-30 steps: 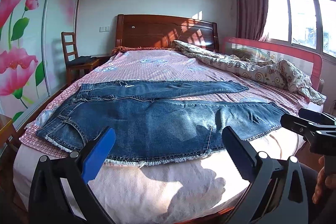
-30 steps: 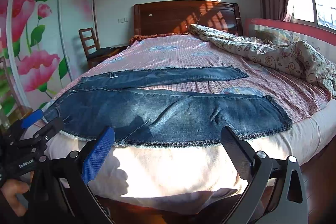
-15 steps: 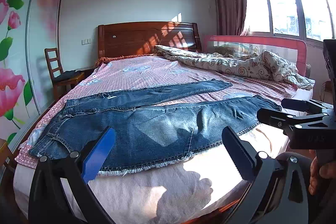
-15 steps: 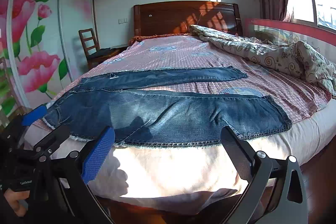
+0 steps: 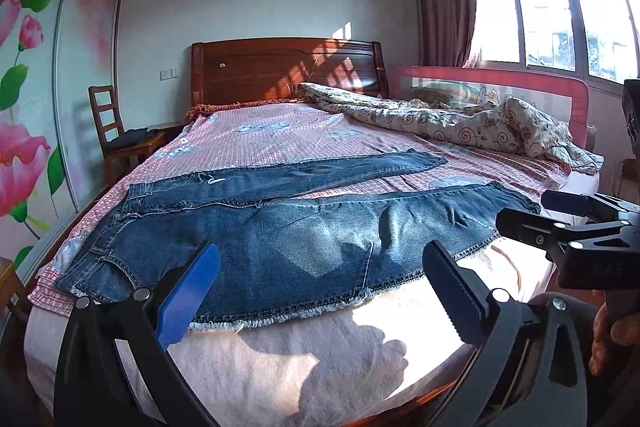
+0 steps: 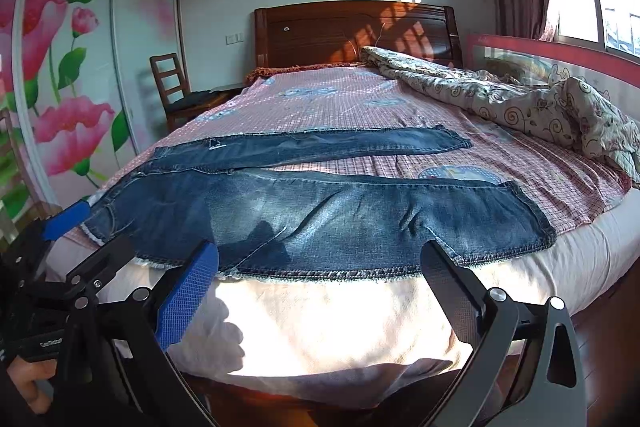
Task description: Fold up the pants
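Blue jeans (image 5: 288, 239) lie flat across the foot of the bed, waist at the left, both legs spread apart toward the right; they also show in the right wrist view (image 6: 320, 215). My left gripper (image 5: 320, 291) is open and empty, held off the bed's near edge in front of the near leg. My right gripper (image 6: 320, 287) is open and empty, also in front of the near leg's frayed side seam. Each gripper shows at the edge of the other's view: the right one (image 5: 528, 215) and the left one (image 6: 92, 231).
The bed (image 5: 280, 359) has a pink checked sheet (image 5: 280, 139) and a rumpled patterned quilt (image 5: 460, 123) at the back right by a red guard rail (image 5: 500, 83). A wooden chair (image 5: 116, 135) and a flowered wardrobe (image 5: 36, 87) stand at the left.
My left gripper's view has tilted up and swung slightly, showing more of the window and the jeans shifted a little. My right gripper has barely moved. Both stay open.
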`<state>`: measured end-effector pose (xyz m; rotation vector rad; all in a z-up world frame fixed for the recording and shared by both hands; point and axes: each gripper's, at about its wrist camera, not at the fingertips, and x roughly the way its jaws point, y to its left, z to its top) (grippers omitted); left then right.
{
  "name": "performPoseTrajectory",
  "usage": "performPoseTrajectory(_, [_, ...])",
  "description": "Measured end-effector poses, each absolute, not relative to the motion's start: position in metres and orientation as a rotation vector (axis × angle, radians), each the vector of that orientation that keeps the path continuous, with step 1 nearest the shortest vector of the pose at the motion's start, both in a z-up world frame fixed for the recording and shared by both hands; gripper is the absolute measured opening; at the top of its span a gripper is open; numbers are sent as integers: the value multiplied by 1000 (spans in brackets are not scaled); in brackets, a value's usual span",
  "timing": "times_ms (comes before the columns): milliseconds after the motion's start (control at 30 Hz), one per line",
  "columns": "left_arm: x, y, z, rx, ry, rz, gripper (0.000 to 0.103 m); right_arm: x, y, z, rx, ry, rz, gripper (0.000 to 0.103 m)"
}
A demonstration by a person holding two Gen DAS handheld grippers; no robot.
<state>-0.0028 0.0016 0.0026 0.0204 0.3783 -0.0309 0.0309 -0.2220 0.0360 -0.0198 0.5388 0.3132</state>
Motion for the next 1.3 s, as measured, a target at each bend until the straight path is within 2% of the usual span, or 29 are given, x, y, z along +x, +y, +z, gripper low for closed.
performPoseTrajectory(833, [0,5,0,7,399,-23,101,32,-220,34,-24,546,320,100])
performPoseTrajectory(1300, [26,36,18,-26,456,-37,101,66,-238,24,98,639,301,100])
